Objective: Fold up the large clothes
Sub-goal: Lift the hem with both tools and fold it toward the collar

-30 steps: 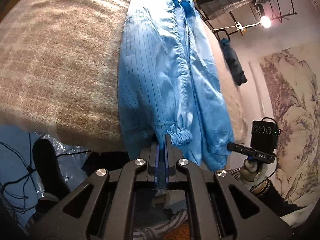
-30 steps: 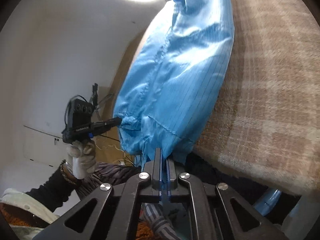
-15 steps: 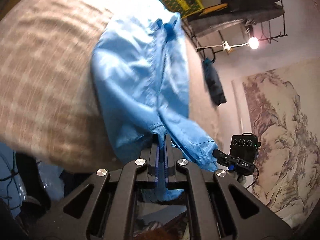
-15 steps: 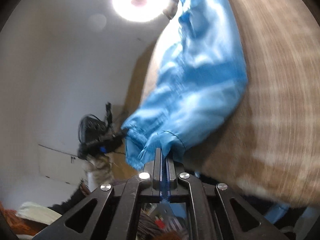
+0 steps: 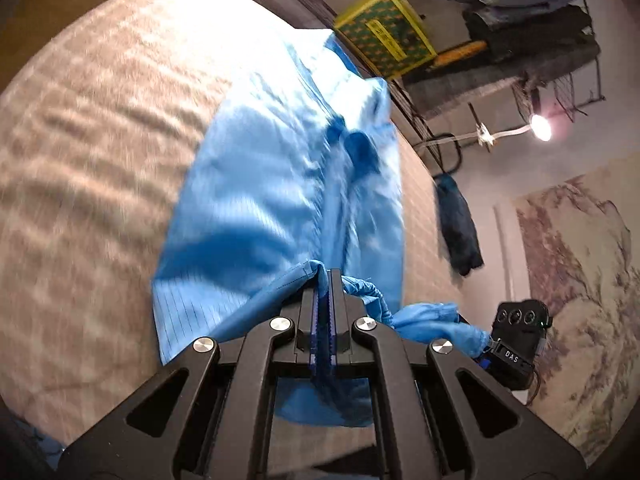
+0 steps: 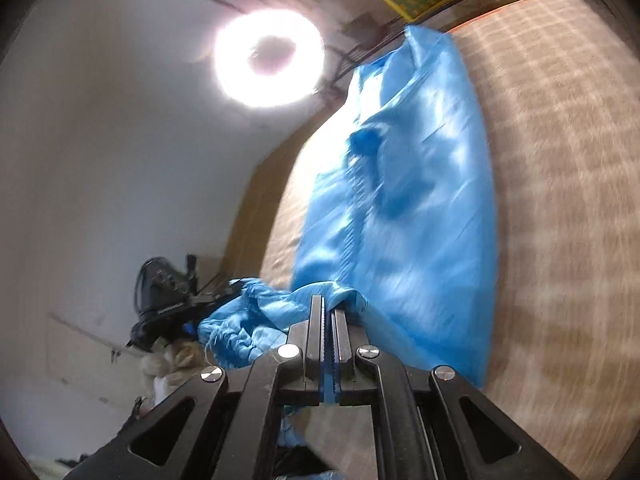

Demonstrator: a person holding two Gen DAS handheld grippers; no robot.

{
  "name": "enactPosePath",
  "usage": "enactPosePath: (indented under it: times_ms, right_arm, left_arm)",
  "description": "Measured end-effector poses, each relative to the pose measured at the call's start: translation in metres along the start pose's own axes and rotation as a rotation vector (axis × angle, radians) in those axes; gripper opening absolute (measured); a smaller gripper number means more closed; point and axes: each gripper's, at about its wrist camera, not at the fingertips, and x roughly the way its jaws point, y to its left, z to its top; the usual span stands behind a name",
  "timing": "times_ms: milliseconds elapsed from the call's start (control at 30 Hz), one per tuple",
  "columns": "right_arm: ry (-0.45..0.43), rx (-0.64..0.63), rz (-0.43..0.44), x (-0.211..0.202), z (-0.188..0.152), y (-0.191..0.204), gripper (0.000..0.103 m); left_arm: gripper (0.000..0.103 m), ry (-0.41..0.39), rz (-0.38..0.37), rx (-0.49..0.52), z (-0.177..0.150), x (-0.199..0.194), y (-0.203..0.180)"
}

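Observation:
A large light-blue garment lies lengthwise on a beige plaid blanket. My left gripper is shut on the garment's near hem, lifted above the blanket. My right gripper is shut on the same hem further along; the garment stretches away from it. Each gripper shows in the other's view, the right one at lower right and the left one at lower left, with bunched blue cloth between them.
A metal rack with a yellow-green box and folded clothes stands beyond the far end. A dark garment hangs at the blanket's right side. A ring light glares overhead. A painted wall hanging is on the right.
Both grippers have risen and moved forward over the blanket, carrying the near hem with them. The garment's lower part has lifted off the edge and bunched up.

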Motion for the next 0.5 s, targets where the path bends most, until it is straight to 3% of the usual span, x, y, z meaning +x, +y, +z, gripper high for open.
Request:
enactPosePath:
  times_ms: [100,200,367,500]
  right_arm:
    - [-0.034,0.012,-0.096,0.007,0.019,-0.016,0.000]
    - [-0.036,0.107,-0.102,0.018,0.032,-0.040,0.000]
    - [-0.002,0.119,-0.152,0.032,0.039,-0.049,0.000]
    - [-0.022,0.137,-0.161,0.028,0.046,-0.055,0.000]
  left_arm:
    - [0.001,-0.023,0.050,-0.005,0.018,0.015,0.005]
    - [0.001,-0.022,0.073,-0.015,0.031,0.029,0.011]
    - [0.001,-0.004,0.100,-0.002,0.044,0.051,0.013]
    - [0.001,0.000,0.137,0.014,0.052,0.063,0.013]
